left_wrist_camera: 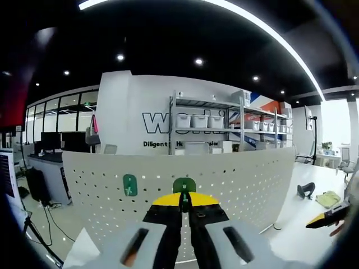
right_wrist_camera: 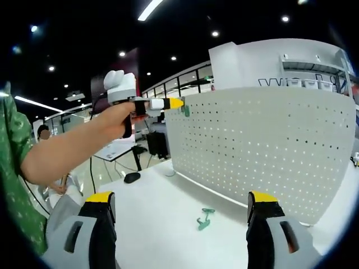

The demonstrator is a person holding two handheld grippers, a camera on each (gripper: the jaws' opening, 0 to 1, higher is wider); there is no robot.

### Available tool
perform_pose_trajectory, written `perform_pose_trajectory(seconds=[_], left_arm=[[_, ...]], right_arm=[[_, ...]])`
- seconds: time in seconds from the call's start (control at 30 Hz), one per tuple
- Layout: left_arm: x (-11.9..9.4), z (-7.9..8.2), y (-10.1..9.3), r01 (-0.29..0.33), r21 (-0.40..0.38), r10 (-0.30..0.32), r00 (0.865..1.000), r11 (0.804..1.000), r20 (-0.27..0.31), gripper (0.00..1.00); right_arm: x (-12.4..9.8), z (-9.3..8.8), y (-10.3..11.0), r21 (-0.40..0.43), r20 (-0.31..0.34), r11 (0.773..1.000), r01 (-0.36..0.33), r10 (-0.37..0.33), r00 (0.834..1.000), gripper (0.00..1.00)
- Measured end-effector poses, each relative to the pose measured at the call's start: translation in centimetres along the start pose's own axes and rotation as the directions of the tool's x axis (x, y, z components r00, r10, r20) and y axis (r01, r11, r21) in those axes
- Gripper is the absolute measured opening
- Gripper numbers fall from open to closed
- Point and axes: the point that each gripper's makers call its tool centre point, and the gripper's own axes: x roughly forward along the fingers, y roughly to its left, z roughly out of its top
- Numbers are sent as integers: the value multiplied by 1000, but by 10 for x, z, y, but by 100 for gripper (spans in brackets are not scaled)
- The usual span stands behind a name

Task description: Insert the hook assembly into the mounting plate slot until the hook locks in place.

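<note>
The left gripper pinched a small green plastic hook against the white perforated mounting plate; the right gripper, jaws wide, faced another green hook lying on the table.

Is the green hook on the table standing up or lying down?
Lying down. The green hook lies flat on the white table, in front of the pegboard.

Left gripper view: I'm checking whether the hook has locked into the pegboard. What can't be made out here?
- Green hook, left gripper view: its lower part and back are hidden by the shut left tongs, so whether it is in the pegboard can't be told.
- Same hook, right gripper view: too small, seen edge-on.
- Second green piece: its mounting is hidden behind it.
</note>
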Motion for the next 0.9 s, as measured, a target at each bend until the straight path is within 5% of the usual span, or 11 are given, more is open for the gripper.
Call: perform_pose_trajectory(seconds=[0.9], left_arm=[[47,0,35,-90,-1,90,995,996,32,3]], right_arm=[[10,-3,-18,25,-13,1000,9,-9,1000,100]])
